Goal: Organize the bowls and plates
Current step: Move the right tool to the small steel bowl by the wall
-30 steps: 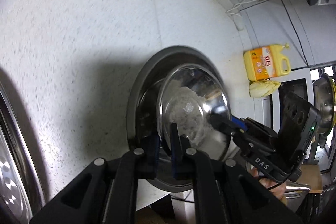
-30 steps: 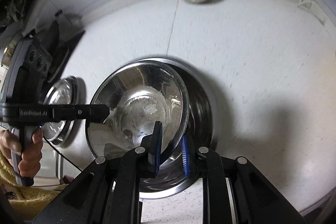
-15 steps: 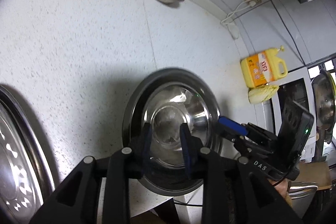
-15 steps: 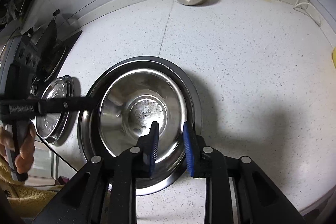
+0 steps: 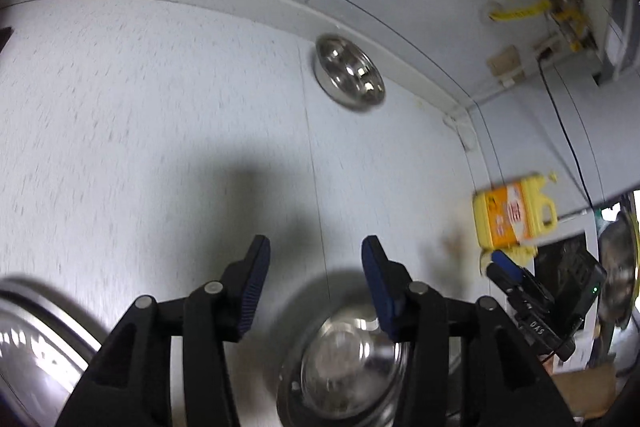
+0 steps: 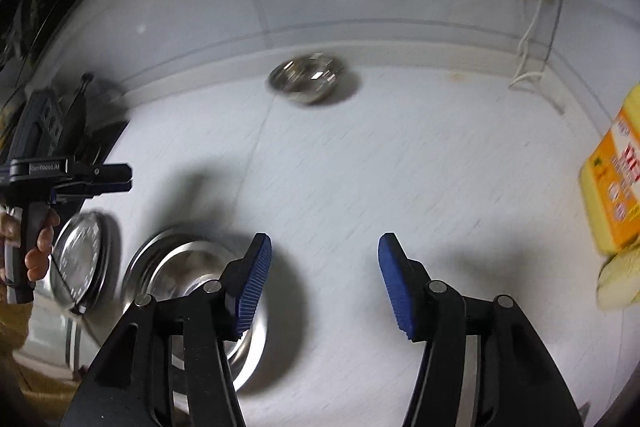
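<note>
Both grippers' fingers (image 5: 256, 279) (image 6: 394, 279) have just spread apart, empty; shiny steel bowl (image 5: 348, 375) sits nested in plate (image 6: 140, 267).

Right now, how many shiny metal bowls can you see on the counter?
2: a small bowl by the back wall, and a big bowl nested in a wide metal plate near the front. Others may be hidden.

Both the left gripper (image 5: 316, 267) and right gripper (image 6: 325, 267) have just opened, releasing the bowl (image 5: 352, 367) into the plate (image 6: 160, 247).

Bare counter (image 6: 400, 167) ahead, small bowl (image 6: 308, 83) by wall, detergent jug (image 6: 612, 183) right
</note>
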{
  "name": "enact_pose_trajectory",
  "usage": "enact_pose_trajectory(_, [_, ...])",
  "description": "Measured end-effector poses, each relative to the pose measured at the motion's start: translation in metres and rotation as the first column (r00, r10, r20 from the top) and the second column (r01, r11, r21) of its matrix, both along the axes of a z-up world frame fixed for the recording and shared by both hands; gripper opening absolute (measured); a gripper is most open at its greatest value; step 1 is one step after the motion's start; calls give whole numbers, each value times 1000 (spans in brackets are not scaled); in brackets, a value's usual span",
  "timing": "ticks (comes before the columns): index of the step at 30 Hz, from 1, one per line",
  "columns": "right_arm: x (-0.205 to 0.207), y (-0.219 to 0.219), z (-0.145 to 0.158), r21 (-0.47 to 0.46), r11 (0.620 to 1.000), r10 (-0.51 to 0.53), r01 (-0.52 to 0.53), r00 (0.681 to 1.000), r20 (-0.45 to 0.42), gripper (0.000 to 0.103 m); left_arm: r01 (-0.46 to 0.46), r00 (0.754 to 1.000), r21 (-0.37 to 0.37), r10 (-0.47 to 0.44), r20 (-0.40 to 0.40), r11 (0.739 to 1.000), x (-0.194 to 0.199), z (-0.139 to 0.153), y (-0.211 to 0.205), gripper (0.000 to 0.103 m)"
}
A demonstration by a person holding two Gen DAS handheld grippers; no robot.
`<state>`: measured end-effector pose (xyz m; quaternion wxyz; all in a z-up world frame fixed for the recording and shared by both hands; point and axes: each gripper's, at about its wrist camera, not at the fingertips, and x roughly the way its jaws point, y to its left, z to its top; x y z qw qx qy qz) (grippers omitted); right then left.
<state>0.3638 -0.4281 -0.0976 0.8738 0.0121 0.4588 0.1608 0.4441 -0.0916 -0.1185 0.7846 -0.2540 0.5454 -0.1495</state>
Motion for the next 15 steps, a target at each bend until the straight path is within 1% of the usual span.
enact_pose_trajectory(2, [17, -11, 2, 0, 1000, -25, 25, 1000, 15, 52, -12, 1000, -4, 12, -8, 1000, 21, -4, 0, 46])
enact_pose_trajectory(5, [47, -28, 2, 11, 998, -69, 69, 997, 27, 53, -29, 1000, 11, 29, -8, 1000, 53, -11, -2, 46])
enact_pose_trajectory(8, [75, -40, -6, 17, 993, -114, 114, 993, 26, 53, -39, 999, 29, 39, 3, 999, 85, -20, -6, 46])
enact_pose_trajectory(10, [95, -43, -16, 17, 992, -128, 128, 992, 21, 53, -47, 999, 36, 47, 9, 998, 111, -27, -8, 46])
enact_pose_trajectory(12, [118, -47, -29, 20, 989, -149, 149, 989, 6, 53, -55, 998, 24, 55, 6, 998, 128, -35, -10, 46])
enact_pose_trajectory(15, [154, -48, -48, 41, 987, -155, 155, 988, -8, 53, -73, 997, 14, 73, 1, 997, 159, -50, -9, 46])
